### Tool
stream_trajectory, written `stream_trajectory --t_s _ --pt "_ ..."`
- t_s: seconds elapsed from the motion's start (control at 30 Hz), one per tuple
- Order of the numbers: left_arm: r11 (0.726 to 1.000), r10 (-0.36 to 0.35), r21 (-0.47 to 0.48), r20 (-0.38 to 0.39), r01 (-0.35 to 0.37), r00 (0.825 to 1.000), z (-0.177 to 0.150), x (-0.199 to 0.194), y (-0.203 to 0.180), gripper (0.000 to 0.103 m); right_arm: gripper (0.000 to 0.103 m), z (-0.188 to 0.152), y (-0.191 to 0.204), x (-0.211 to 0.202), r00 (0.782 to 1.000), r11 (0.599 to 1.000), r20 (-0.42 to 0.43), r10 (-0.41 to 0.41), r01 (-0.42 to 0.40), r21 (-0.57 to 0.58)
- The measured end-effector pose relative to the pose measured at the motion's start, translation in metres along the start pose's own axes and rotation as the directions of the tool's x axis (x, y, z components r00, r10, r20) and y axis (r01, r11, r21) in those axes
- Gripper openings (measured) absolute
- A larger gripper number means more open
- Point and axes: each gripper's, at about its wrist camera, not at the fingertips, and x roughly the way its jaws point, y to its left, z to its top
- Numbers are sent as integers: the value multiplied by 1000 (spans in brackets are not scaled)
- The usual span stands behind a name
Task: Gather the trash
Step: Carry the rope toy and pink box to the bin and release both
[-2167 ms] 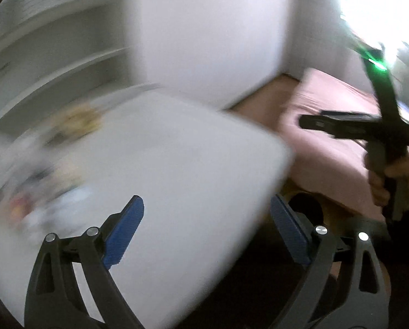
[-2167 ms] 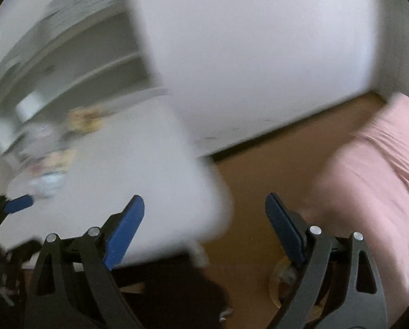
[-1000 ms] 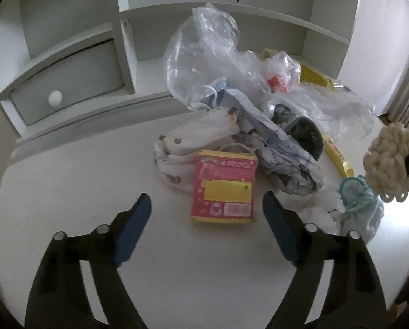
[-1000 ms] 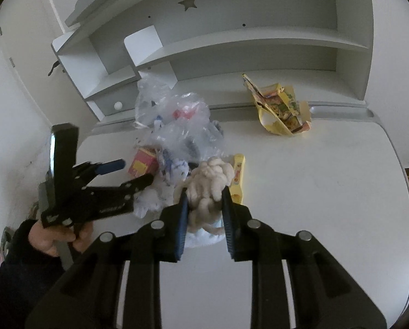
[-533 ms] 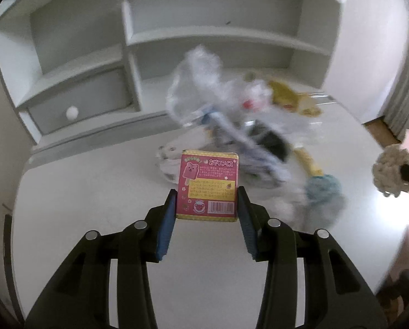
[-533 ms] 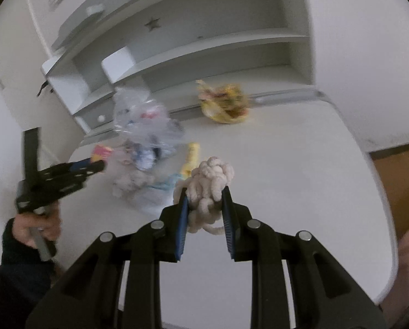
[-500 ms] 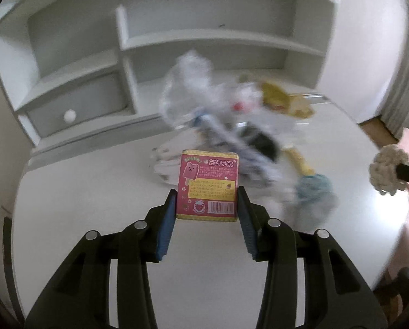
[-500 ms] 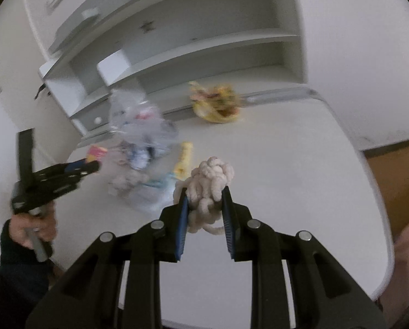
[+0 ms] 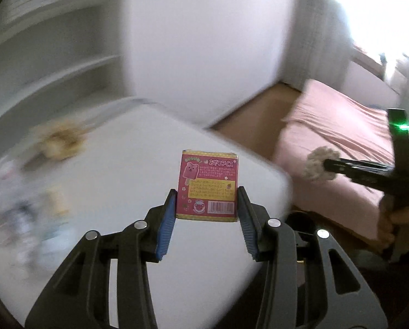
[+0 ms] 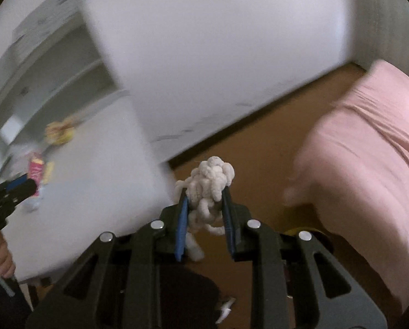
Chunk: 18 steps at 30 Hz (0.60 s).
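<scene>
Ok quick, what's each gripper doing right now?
Left gripper: closed on the pink snack box.
Right gripper: closed on the cream knotted rope ball.

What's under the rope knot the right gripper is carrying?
Brown floor lies beyond the rope knot clamped in the right hand-held gripper. Directly beneath, the gripper's body blocks the view.
</scene>
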Motion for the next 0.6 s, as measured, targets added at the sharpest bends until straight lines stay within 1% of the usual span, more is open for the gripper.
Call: stream_trajectory --t_s 0.03,0.07,0.1,0.13,0.23,0.27,0.33,0.37,0.4,0.47,0.53,0.57,0.6 --pt "999 -31 24 -9 31 999 2 11 -21 42 24 -5 -15 -1 1000 999 -3 -21 21 24" --pt "997 -56 47 -18 57 998 4 20 -38 42 24 -14 -39 -2 998 996 -10 -56 56 64" --pt "992 -100 76 -36 102 994 5 34 -64 42 24 -23 -60 -3 996 991 -21 -85 87 101" --pt "987 -131 88 -50 135 990 6 43 -80 42 24 -29 -74 -3 994 986 -30 -103 106 125" --pt "967 -206 130 -103 218 973 5 76 -132 42 24 -58 -129 -2 980 956 -74 -183 195 217" --pt "963 -216 140 -116 231 970 4 86 -143 42 24 -64 -141 -2 978 948 -85 -193 208 240" --pt "951 -232 167 -166 259 958 -3 116 -176 42 24 -75 -164 1 970 930 -113 -214 238 281" --pt "948 -237 168 -187 269 953 -6 129 -183 42 24 -82 -177 5 966 919 -130 -225 255 301" --pt "941 -259 160 -230 299 938 -12 149 -199 42 24 -87 -186 8 964 912 -143 -226 261 317" --pt "933 -271 161 -276 323 922 -21 180 -217 42 24 -98 -205 18 956 893 -176 -233 282 350" --pt "933 -247 183 -301 310 921 -33 205 -231 42 24 -107 -220 28 950 878 -205 -235 298 375" --pt "932 -246 182 -314 313 917 -41 218 -238 42 24 -113 -227 35 946 871 -227 -232 306 385" --pt "935 -232 186 -324 302 917 -46 226 -241 42 24 -116 -232 42 942 864 -241 -233 315 393"
